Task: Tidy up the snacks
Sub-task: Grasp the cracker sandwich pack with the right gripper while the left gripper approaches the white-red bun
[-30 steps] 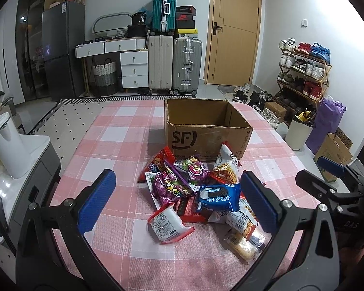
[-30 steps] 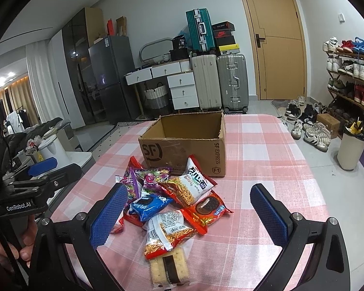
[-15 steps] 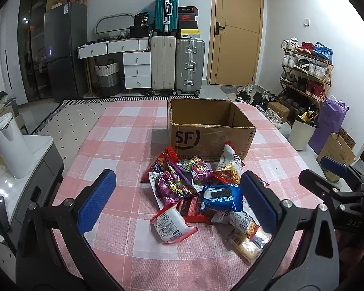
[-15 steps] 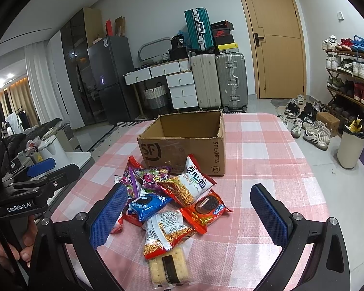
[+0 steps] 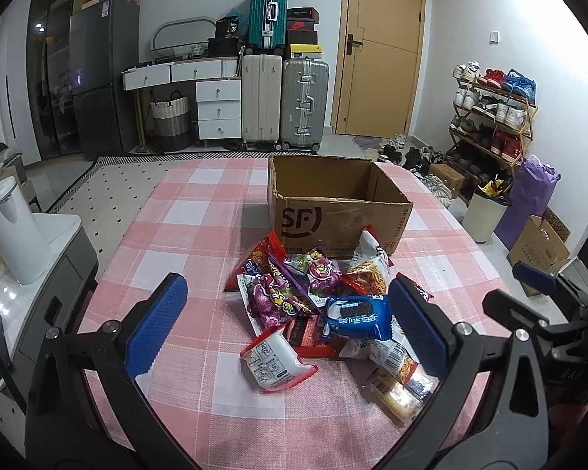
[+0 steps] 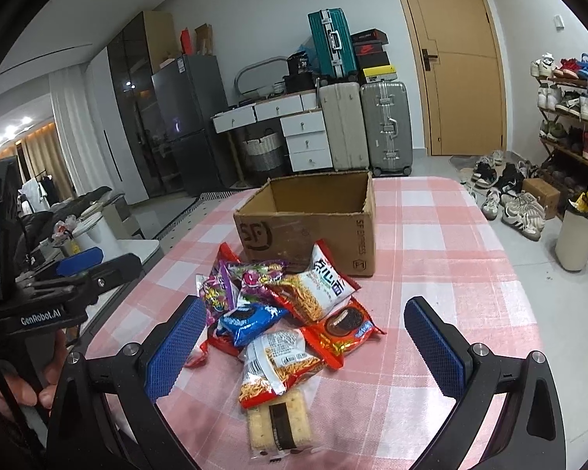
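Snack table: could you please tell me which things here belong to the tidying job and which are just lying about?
Belongs to the job:
- snack pile
- blue cookie pack
- sandwich cracker pack
- cardboard box, open
- left gripper and right gripper, jaws open

Just lying about:
- suitcases
- shoe rack
- white kettle
- bin

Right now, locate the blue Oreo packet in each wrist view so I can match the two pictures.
Left wrist view: the blue Oreo packet lies right of centre in the snack pile, just left of the right blue pad.
Right wrist view: the blue Oreo packet lies left of centre, just right of the left blue pad.
Shared landmark: the cardboard SF box stands behind the pile in both.
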`<state>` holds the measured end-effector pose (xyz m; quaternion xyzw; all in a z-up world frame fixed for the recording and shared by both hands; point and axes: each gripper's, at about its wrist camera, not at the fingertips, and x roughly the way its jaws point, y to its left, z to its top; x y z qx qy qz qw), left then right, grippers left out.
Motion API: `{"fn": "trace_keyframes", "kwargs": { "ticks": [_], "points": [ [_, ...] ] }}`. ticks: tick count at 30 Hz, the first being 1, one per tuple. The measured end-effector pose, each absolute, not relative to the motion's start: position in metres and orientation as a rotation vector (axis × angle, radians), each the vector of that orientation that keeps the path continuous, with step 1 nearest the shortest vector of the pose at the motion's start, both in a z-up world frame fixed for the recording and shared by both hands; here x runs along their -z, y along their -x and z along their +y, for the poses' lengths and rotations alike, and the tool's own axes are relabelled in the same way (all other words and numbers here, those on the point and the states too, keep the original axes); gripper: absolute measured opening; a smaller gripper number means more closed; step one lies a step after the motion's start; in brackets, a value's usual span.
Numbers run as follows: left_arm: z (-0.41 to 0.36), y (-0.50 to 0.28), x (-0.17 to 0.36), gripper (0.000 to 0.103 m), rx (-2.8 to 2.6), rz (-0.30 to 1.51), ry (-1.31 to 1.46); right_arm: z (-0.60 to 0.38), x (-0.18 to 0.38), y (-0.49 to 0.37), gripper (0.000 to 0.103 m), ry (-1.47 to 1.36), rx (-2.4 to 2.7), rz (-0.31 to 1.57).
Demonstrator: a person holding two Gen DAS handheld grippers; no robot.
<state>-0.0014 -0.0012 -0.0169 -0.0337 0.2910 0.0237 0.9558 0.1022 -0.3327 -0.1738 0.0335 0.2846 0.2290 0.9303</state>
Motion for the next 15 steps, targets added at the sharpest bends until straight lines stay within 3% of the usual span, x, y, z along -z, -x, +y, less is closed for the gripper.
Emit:
{"fn": "trace_keyframes", "kwargs": {
  "ticks": [15],
  "points": [
    [0.004,0.001,0.030,0.102,-0.015,0.599,0.148,-0.319,0.206,-0.098,0.103,-0.022,-0.573,0.679]
  ]
}}
